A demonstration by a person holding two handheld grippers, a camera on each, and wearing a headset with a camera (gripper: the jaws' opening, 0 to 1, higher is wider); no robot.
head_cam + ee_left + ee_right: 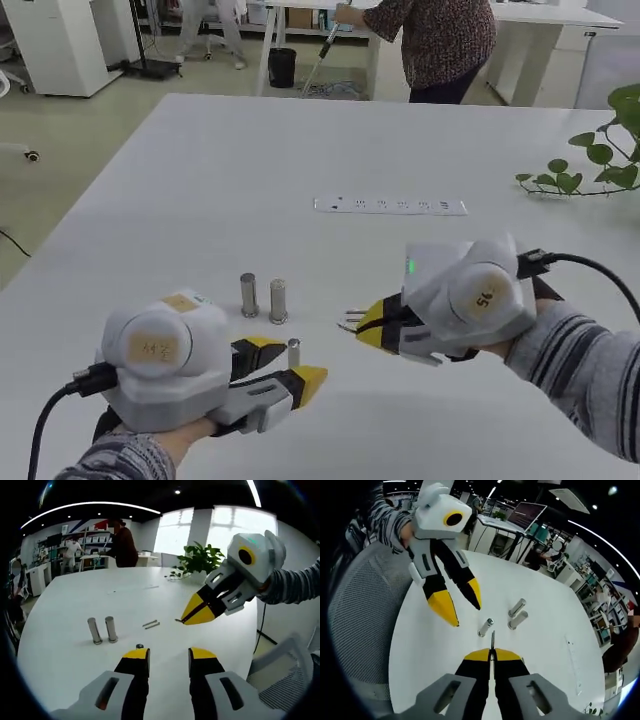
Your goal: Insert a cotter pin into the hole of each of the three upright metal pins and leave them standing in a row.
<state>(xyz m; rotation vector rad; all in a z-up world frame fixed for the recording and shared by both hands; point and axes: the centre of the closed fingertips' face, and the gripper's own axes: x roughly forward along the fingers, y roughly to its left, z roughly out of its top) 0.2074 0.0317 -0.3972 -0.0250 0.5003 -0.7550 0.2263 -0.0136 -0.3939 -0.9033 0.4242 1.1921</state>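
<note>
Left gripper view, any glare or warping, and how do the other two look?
Left gripper view: windows blown out, table edge bowed by fisheye. Right gripper view: same bowing, cotter pin sharp. Head view: soft even light, faint shadows by the metal pins.

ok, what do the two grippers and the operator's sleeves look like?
The left gripper and right gripper have rounded pale grey housings, black jaws with yellow tips, a yellowish sticker and a black cable each. The right one shows a green light. Both sleeves are grey-striped.
</note>
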